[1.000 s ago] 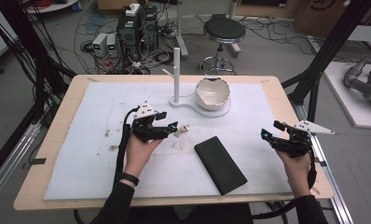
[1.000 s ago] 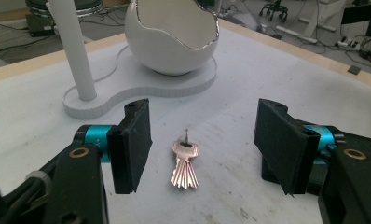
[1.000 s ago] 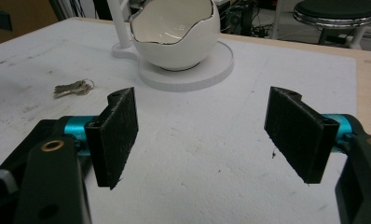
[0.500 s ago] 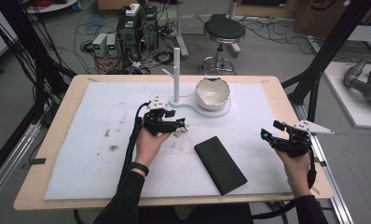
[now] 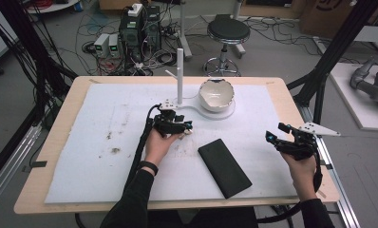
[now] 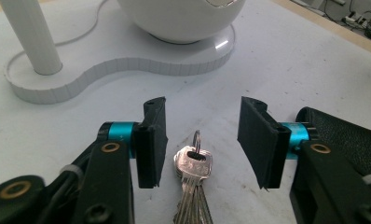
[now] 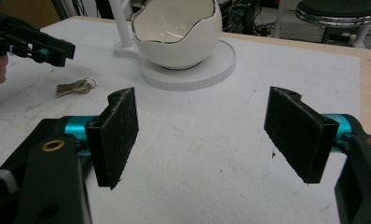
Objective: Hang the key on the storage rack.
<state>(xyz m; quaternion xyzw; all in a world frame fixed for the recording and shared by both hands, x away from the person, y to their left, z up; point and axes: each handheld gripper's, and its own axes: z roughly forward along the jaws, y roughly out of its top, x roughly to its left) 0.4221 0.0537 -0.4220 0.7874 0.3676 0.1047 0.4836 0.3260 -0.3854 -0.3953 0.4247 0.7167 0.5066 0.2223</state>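
A bunch of silver keys point(image 6: 193, 172) lies flat on the white mat, just in front of the white stand's base point(image 6: 127, 65). My left gripper point(image 6: 204, 105) is lowered over the keys, one jaw on each side. The jaws have just been closing, but the pads still stand clear of the keys. In the high view the left gripper point(image 5: 187, 127) is at mid-table beside the keys point(image 5: 190, 132). My right gripper point(image 5: 276, 132) hovers near the table's right edge, open and empty point(image 7: 202, 95). From there the keys point(image 7: 76, 86) show far off at the left.
A white eggshell-shaped bowl point(image 5: 216, 94) sits on the stand's round base, with a white post point(image 5: 180, 71) beside it. A black flat case point(image 5: 224, 167) lies diagonally at the front centre of the mat point(image 5: 106, 156). Its end point(image 6: 346, 135) is close to the left gripper's right jaw.
The left hand moved right and down until its gripper straddled the keys, and the jaws narrowed. The right hand kept still.
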